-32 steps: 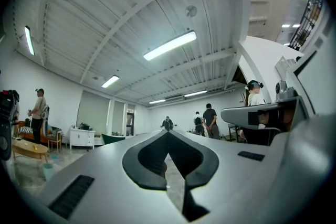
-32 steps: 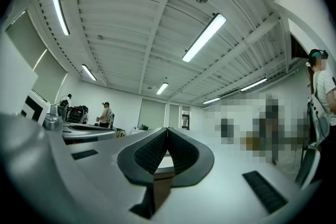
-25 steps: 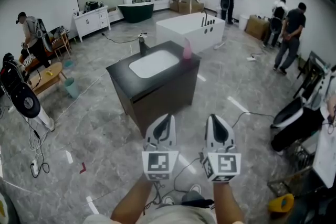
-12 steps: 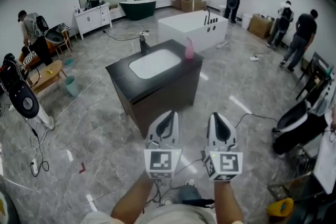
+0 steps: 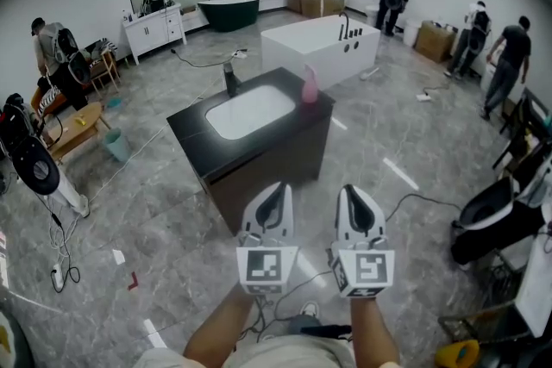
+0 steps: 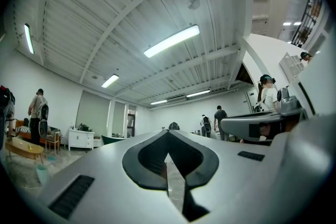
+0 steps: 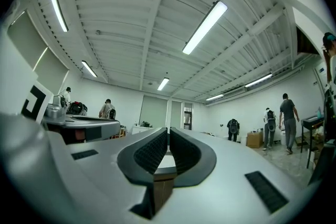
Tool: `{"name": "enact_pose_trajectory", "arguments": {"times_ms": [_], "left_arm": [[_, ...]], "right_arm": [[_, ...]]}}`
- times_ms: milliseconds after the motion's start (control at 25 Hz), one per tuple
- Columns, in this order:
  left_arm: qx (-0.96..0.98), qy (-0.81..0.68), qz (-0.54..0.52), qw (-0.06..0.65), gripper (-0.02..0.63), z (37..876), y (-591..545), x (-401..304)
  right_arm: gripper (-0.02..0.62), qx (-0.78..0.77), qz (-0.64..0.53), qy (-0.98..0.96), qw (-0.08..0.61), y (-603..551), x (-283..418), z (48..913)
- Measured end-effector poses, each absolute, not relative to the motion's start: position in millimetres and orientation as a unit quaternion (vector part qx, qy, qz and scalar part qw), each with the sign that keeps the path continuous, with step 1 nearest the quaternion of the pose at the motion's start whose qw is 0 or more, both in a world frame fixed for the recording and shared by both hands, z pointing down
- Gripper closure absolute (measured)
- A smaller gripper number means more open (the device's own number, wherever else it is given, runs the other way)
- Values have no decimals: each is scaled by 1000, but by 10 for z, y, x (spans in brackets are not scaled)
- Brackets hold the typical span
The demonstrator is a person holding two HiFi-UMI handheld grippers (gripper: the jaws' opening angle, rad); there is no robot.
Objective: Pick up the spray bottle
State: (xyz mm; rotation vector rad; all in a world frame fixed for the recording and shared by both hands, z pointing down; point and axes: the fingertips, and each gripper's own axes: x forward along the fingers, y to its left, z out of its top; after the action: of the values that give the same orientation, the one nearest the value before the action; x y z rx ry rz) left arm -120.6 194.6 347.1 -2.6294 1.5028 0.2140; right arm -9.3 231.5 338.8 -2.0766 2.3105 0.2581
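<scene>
Two grippers are held side by side low in the head view, and both are well short of the spray bottle (image 5: 309,84), with open floor and the near side of the cabinet (image 5: 259,164) between them and it. The bottle is pink and stands upright, its long axis vertical, on the far right corner of the dark counter (image 5: 191,130), just beside the white basin (image 5: 250,109) and across the basin from the tap (image 5: 229,78). From the jaws it lies straight ahead and farther off, roughly on the line that runs between the two grippers, so neither hand is clearly the nearer; it sits on the right-hand side of the counter, which in my judgement favours the right hand for the reach

The left gripper (image 5: 278,189) has its jaws clenched together at the tips, with nothing between them. The right gripper (image 5: 350,189) is closed up in the same way and carries nothing; its own view looks past the tips at the cabinet front. Neither touches anything. Before either can take the bottle, its jaws will need to part wider than the bottle's body and approach level, from the side
</scene>
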Motion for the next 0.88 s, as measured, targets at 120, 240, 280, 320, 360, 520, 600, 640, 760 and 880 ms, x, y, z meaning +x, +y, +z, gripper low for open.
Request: {"name": "enact_pose_trajectory", "arguments": {"times_ms": [120, 240, 280, 320, 360, 520, 600, 640, 760, 880], "left_arm": [[-862, 500, 67, 56, 604, 3482, 1749, -1035], [-858, 505, 69, 56, 603, 3459, 1574, -856], [-857, 507, 68, 58, 604, 3451, 1523, -788], [-856, 509, 67, 60, 604, 3447, 1475, -718], [-855, 511, 66, 61, 604, 3448, 1427, -650], [-850, 519, 63, 63, 603, 3438, 1238, -396], [-848, 521, 64, 67, 603, 3422, 1170, -283], [-847, 523, 63, 68, 604, 3417, 1140, -237], [-845, 527, 60, 70, 604, 3416, 1052, -153], [-843, 531, 57, 73, 604, 3416, 991, -113]], "right_arm": [[591, -667, 77, 741, 11, 2106, 82, 3386], [591, -668, 70, 741, 7, 1917, 267, 3360], [591, -666, 69, 743, 6, 1859, 333, 3360], [590, -664, 70, 744, 7, 1802, 399, 3361], [590, -662, 71, 746, 9, 1748, 464, 3360], [591, -655, 74, 752, 18, 1543, 719, 3348], [591, -651, 72, 755, 21, 1462, 832, 3365], [591, -649, 70, 757, 20, 1425, 881, 3380], [591, -646, 68, 760, 17, 1325, 981, 3413], [591, -647, 63, 760, 16, 1256, 1047, 3430]]}}
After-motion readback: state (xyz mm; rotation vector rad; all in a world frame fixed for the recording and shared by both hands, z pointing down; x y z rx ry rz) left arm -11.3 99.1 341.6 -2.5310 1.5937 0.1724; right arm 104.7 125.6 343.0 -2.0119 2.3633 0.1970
